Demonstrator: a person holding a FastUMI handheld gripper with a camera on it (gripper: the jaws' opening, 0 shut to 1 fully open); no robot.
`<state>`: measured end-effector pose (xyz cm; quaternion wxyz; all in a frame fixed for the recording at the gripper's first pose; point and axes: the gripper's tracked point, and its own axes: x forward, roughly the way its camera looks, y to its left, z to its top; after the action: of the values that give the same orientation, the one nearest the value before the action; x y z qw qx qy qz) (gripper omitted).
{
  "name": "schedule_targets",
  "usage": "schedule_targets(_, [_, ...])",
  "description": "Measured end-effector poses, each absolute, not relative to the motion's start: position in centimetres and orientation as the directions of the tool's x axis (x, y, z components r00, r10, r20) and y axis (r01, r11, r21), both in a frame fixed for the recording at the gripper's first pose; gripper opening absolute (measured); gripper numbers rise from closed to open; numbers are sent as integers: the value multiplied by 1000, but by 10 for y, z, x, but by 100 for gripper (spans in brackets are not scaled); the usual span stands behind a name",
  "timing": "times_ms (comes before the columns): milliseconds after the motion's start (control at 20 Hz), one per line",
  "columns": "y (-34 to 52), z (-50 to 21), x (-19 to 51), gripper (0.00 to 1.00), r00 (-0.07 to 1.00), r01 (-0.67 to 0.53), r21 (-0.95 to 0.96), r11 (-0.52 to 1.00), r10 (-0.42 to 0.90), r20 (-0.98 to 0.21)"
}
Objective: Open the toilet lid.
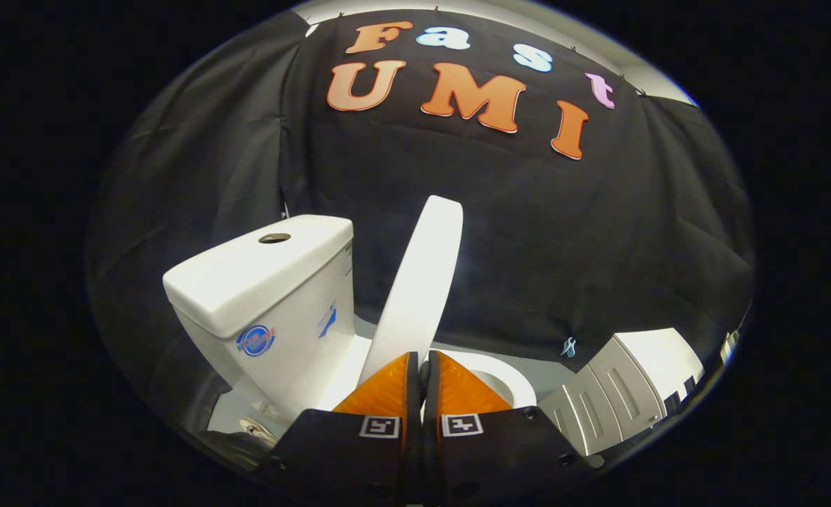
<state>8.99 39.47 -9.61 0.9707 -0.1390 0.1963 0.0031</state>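
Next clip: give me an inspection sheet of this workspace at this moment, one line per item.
Surface: pale floor beside the toilet base.
Job's things: toilet lid raised, standing nearly upright beside the tank; seat down, beyond the fingers.
Clutter: a small round thing on the floor by the base, too unclear to name.
Grippers: hand-held gripper with fingers close together at the lid's lower edge; cannot tell whether they pinch it.
Cables: nothing seen.
Surroundings: black cloth wall behind; a white panelled cabinet on the far side of the seat.
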Motion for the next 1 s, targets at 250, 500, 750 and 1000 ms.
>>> schedule_targets(250, [434,-94,87,8,931,-92,-324,942,-34,-363])
schedule_targets(500, [472,-98,88,8,937,-102,-355,929,-30,-347])
schedule_targets(750, [504,-107,88,8,940,-144,-396,907,0,-342])
schedule_targets(1000, [515,-111,85,8,942,-144,-424,894,-7,-335])
